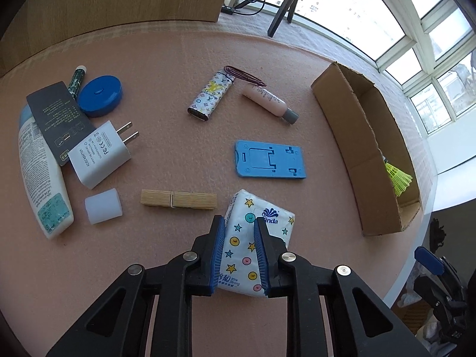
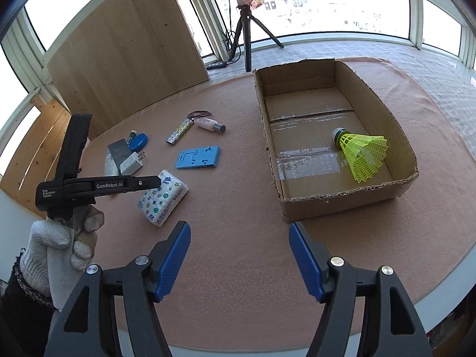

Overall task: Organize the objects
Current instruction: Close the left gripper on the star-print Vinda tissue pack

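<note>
A pink felt-like mat [image 1: 166,160] covers a round table by bright windows. Nearest, the left gripper [image 1: 239,255], held in a white-gloved hand [image 2: 59,247] and pointing steeply down, pinches one tissue pack [image 1: 253,238] lying on the mat; the right gripper [image 2: 239,255] hovers with its jaws spread and nothing between them. Beyond lie one wooden clothespin [image 1: 178,199], one white cap [image 1: 102,206], one blue phone stand [image 1: 270,160], one charger plug [image 1: 99,154], one patterned lighter [image 1: 211,95] and one pink tube [image 1: 267,99]. One cardboard box [image 2: 312,205] holds a single yellow shuttlecock [image 2: 361,151]. A tripod [image 2: 247,29] stands by the window.
</note>
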### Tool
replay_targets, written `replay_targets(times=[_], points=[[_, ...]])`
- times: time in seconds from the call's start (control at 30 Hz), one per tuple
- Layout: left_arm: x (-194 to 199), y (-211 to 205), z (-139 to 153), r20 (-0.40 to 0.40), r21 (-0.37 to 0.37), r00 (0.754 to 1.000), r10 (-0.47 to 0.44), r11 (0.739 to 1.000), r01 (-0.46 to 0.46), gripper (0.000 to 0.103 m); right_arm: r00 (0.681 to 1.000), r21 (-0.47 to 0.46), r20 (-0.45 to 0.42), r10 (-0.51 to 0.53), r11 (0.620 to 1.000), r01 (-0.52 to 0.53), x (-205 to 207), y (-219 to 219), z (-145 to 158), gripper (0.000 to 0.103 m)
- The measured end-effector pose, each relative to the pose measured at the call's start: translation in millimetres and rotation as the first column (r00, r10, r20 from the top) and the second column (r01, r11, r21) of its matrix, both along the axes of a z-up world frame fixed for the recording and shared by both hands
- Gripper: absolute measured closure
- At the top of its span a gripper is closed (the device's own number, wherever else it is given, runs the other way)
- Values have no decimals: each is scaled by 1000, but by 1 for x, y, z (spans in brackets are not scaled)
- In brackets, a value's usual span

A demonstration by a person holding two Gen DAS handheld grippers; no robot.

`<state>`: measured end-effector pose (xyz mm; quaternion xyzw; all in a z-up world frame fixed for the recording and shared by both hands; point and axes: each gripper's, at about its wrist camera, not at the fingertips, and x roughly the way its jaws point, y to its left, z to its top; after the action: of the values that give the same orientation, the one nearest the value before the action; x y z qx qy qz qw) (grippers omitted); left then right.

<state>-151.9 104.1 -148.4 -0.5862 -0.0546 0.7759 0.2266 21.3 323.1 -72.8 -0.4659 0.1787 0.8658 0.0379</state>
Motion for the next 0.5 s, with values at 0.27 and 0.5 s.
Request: replay_targets(times=[0.27, 0.5], points=[[29, -4, 3, -29, 4, 1000, 2, 1000, -2, 81, 997, -43, 16, 76, 996, -75, -21, -19, -6, 38], [50, -4, 5, -67, -18, 996, -64, 998, 63, 47, 989, -102, 34, 143, 985, -139, -56, -36, -18, 38]])
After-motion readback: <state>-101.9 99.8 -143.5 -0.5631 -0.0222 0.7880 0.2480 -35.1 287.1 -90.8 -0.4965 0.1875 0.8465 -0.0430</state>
